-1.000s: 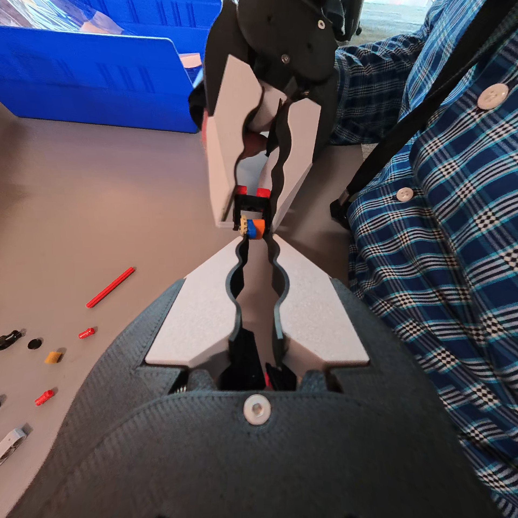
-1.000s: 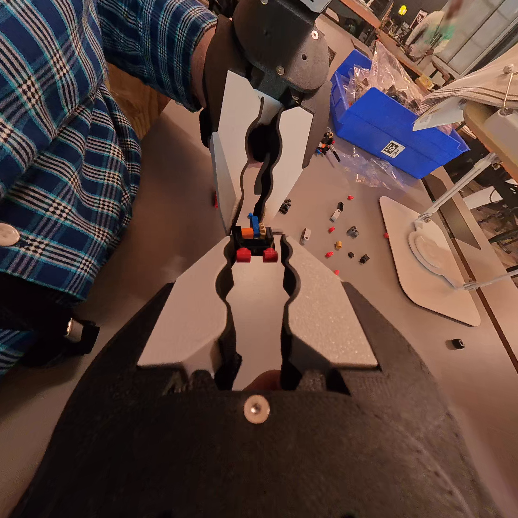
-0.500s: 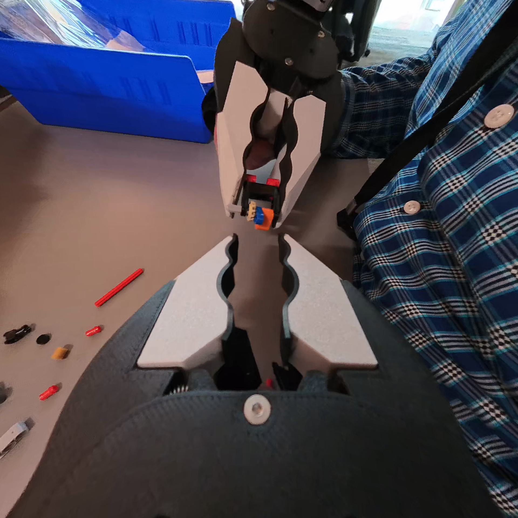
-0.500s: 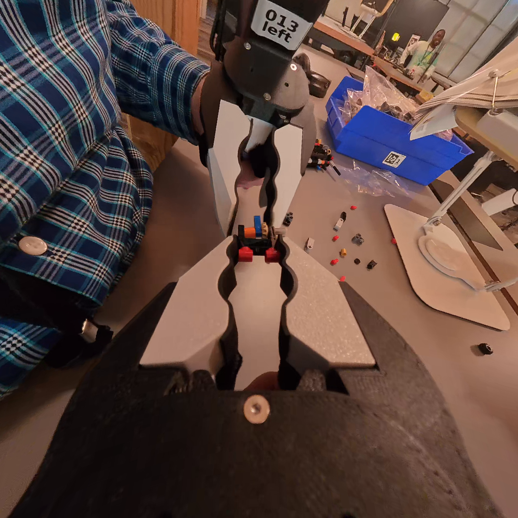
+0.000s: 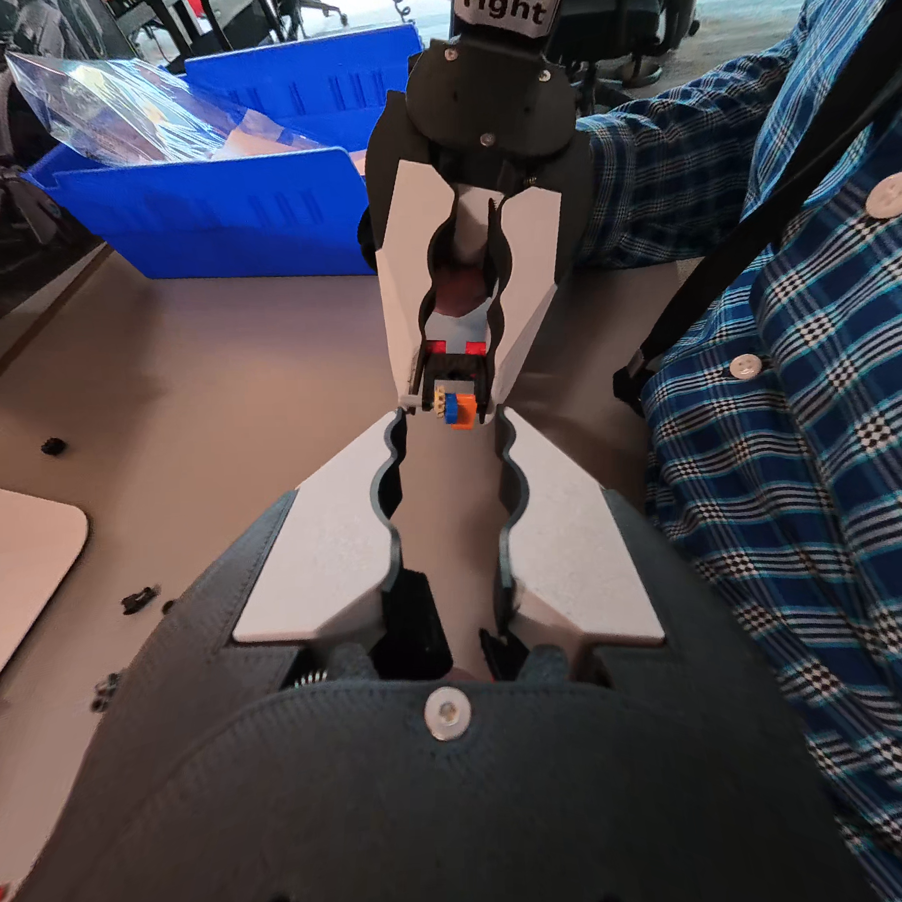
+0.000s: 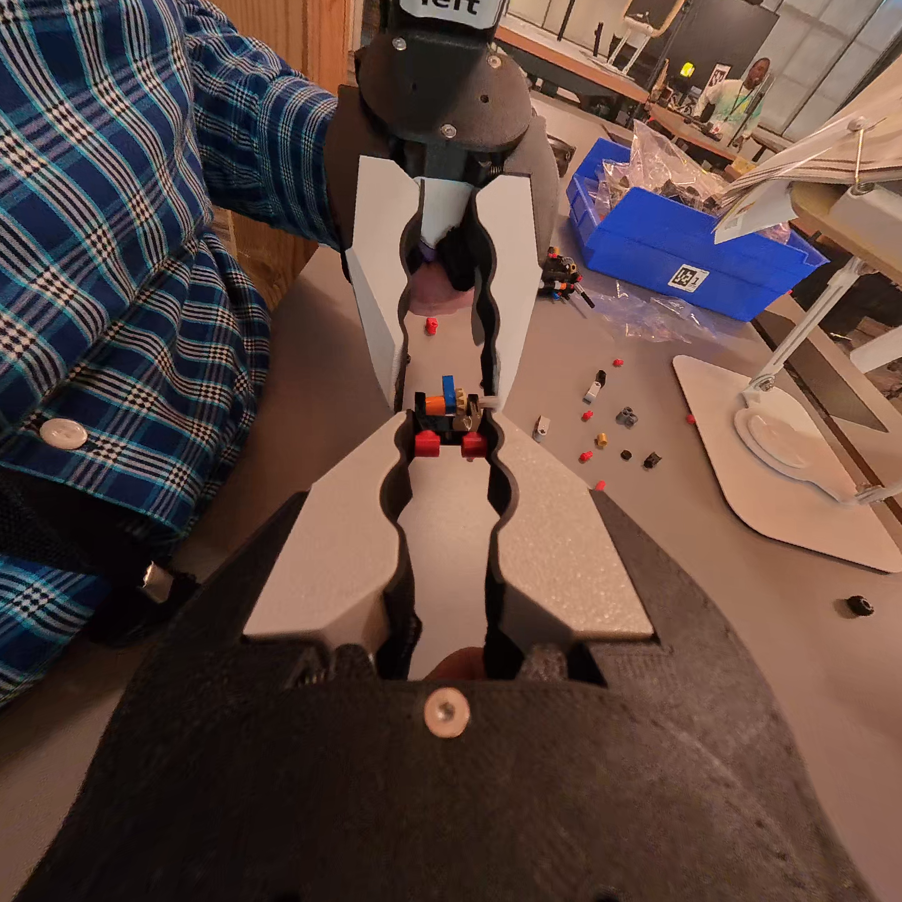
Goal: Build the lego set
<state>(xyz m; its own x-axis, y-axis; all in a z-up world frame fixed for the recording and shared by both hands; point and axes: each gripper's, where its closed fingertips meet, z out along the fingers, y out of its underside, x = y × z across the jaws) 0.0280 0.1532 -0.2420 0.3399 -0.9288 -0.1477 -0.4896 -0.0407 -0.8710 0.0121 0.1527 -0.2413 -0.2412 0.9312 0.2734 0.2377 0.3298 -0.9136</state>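
Behind right tongs (image 6: 449,429), lego assembly (image 6: 446,415) sits half hidden.

Grey table (image 6: 732,634) bears scattered lego pieces (image 6: 605,439), blue bin (image 6: 683,249).

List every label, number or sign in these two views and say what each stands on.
White label, cropped by the frame, atop the right gripper: wording not copied.
White label, also cropped, atop the left gripper: not copied.
White code sticker on the blue bin: too small.
Paper tag beside it: blurred.
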